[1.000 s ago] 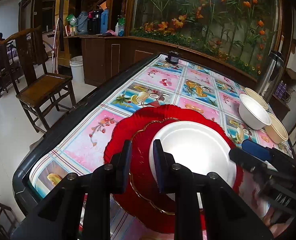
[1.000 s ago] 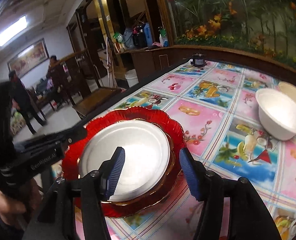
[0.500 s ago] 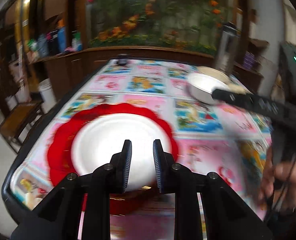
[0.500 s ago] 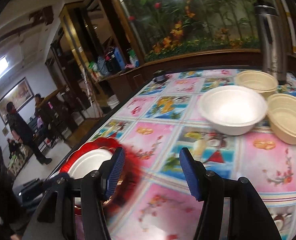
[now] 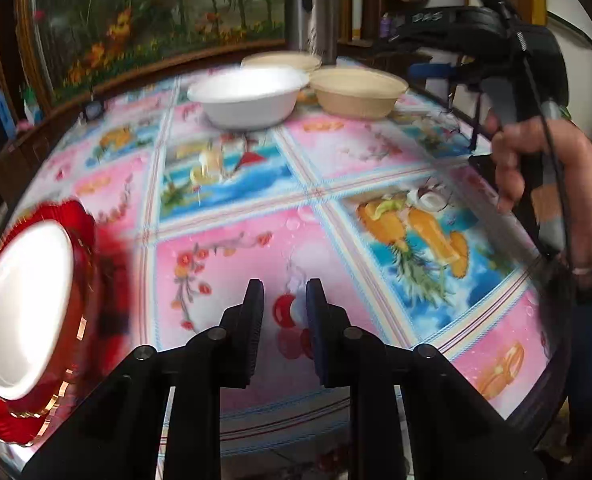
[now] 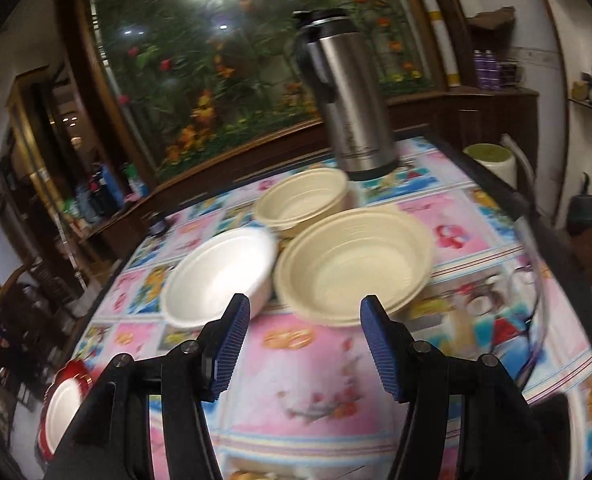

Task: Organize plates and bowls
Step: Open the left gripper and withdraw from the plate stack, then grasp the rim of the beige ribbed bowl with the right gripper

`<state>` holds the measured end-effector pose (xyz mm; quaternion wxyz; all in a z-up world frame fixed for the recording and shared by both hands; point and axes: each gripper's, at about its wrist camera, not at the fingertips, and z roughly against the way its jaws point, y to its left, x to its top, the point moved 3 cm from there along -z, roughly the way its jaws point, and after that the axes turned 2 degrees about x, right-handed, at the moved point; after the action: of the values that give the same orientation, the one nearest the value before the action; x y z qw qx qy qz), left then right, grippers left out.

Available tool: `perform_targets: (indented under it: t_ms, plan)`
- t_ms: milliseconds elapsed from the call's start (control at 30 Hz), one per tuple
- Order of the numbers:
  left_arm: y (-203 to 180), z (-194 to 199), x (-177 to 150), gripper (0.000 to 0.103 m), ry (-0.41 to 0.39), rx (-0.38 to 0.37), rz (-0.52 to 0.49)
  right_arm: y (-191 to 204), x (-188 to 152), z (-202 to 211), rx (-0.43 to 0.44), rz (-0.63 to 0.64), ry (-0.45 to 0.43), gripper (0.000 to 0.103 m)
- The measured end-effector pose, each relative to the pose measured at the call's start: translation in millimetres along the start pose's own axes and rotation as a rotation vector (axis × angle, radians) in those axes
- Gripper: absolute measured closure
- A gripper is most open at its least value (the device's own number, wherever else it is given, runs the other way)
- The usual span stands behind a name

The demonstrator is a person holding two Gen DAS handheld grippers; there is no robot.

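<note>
Right tongs [image 6: 304,344] gape wide and carry nothing, facing the large cream ribbed plastic bowl [image 6: 354,268]; left tongs [image 5: 284,320] are nearly closed, also bare, over the flowered oilcloth bench [image 5: 376,216]. Left of that bowl, close beside it, sits the white foam bowl [image 6: 220,276]; behind it a smaller cream bowl [image 6: 302,202], then the tall steel thermos [image 6: 348,92]. Risk, as I judge it (light bowls slide): a pinch on the rim could shove the bowl into its neighbours or toward the thermos. The red scalloped plates with a white plate [image 5: 24,312] lie far left.
</note>
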<state>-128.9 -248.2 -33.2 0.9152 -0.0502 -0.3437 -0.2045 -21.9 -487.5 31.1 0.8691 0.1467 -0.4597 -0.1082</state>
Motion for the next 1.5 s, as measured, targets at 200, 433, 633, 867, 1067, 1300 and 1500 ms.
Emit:
perform_targets:
  t_ms: [200,433,633,867,1067,1300,1500]
  plan:
    - [1.4,-1.6,-4.7,0.084,0.024,-0.042,0.035,-39.5,19.0,-27.7,-0.092,-0.069,0.046,0.042]
    - [-1.6,-0.5,-5.6,0.084,0.017,-0.041,0.022,-56.6,24.8,-60.5,-0.171,-0.109,0.111,0.045]
    - [-1.0,-0.5,-5.7,0.084,0.022,-0.045,0.028,-55.7,7.0,-68.9,-0.168,-0.112,0.2,0.061]
    - [2.3,-1.5,-5.2,0.084,0.021,-0.052,0.041,-17.2,-33.7,-52.3,-0.025,-0.068,0.325,0.059]
    - [3.5,1.8,-5.1,0.084,0.0,-0.05,0.046,29.4,-89.5,-21.0,0.188,-0.044,0.448,0.058]
    - [5.5,4.2,-5.5,0.084,-0.011,-0.045,0.052,60.8,-87.1,13.2,0.42,-0.077,0.41,0.057]
    - [7.1,4.4,-6.3,0.084,-0.008,-0.032,0.06,60.2,-54.1,20.6,0.326,-0.001,0.266,0.045]
